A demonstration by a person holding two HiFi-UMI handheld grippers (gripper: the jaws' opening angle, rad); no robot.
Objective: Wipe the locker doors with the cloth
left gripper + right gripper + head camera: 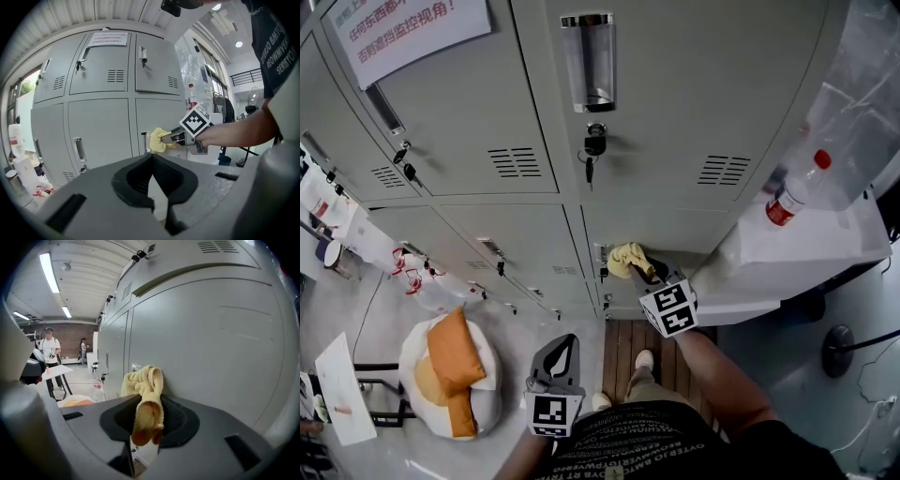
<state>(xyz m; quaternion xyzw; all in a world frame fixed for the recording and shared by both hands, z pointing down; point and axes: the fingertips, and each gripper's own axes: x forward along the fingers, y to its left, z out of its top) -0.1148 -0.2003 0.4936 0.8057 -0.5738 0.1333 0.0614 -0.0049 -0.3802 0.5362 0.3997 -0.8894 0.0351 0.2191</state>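
Grey locker doors [694, 112] fill the head view in rows. My right gripper [643, 273] is shut on a yellow cloth [625, 259] and presses it against a middle-row door, next to that door's handle. In the right gripper view the cloth [146, 389] bunches out of the jaws against the grey door [211, 348]. My left gripper [566, 354] hangs lower and to the left, shut and empty, away from the lockers. The left gripper view shows the cloth [158, 139] and the right gripper [177, 137] on the door [108, 136].
A key hangs in the upper door's lock [594, 147]. A water bottle [795, 192] stands on a white table [787, 258] at the right. An orange cushion [455, 361] lies on a white seat at lower left. Two people [49, 350] stand far down the room.
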